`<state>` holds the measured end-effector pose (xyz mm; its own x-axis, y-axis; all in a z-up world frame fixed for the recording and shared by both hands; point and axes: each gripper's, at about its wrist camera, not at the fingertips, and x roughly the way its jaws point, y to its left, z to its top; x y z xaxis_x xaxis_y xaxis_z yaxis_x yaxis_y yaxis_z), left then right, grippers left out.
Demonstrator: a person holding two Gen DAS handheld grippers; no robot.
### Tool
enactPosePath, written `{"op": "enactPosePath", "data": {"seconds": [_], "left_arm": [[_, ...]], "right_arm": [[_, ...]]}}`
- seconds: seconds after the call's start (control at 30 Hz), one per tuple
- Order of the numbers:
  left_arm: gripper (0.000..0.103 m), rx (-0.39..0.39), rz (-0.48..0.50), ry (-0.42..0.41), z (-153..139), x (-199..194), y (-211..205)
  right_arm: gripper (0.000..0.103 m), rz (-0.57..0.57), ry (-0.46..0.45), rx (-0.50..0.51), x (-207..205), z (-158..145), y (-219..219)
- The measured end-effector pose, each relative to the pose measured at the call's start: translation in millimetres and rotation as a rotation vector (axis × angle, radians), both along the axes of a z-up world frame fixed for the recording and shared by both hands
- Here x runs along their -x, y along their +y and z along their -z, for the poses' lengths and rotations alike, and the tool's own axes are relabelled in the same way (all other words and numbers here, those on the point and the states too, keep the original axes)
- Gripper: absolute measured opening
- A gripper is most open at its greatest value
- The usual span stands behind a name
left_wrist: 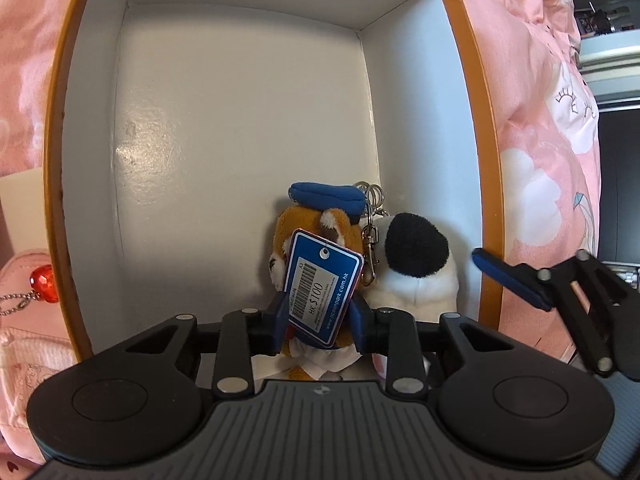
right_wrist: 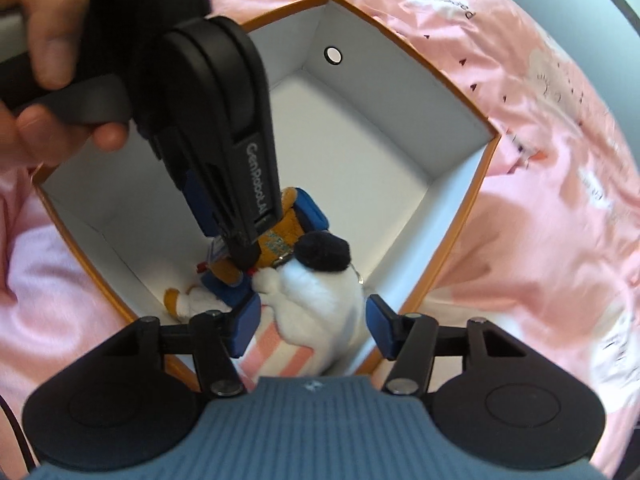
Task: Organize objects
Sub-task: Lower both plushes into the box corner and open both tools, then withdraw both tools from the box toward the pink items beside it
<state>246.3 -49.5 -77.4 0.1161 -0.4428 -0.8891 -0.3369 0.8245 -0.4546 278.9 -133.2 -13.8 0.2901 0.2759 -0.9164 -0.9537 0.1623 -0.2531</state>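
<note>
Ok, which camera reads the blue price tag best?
Left wrist: the blue price tag faces the lens between the left gripper fingers, print legible. Right wrist shows only a sliver of it behind that gripper.

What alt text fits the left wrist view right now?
The left gripper is shut on a brown plush keychain with a blue price tag, low inside a white-lined box, beside a black-and-white plush.

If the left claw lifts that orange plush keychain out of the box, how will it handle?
The orange plush keychain probably squashes and flops: the left claw pinches soft fabric. Likely light for its size. Its price tag and metal clasp hang loose, so they may swing or snag the white plush beside it in the box.
</note>
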Motion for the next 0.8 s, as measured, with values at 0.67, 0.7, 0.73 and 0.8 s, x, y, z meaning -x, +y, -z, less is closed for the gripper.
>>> {"op": "enactPosePath", "data": {"seconds": [0.67,0.7,0.73,0.8], "left_arm": [[0.04,-0.023,0.113,-0.013,6.3,-15.1,-17.3],[0.041,-0.027,0.116,-0.021,4.8,-15.0,-17.5],[0.045,-0.032,0.121,-0.031,3.2,-15.0,-17.8],[0.053,-0.027,0.131,-0.051,-1.9,-3.9,-7.3]], "right_arm": [[0.022,0.084,0.102,0.195,9.3,23.1,9.9],[0.022,0.094,0.099,0.182,9.9,19.8,8.4],[0.024,0.102,0.098,0.169,11.0,16.3,6.5],[0.035,0.125,0.081,0.145,13.9,8.9,2.2]]}}
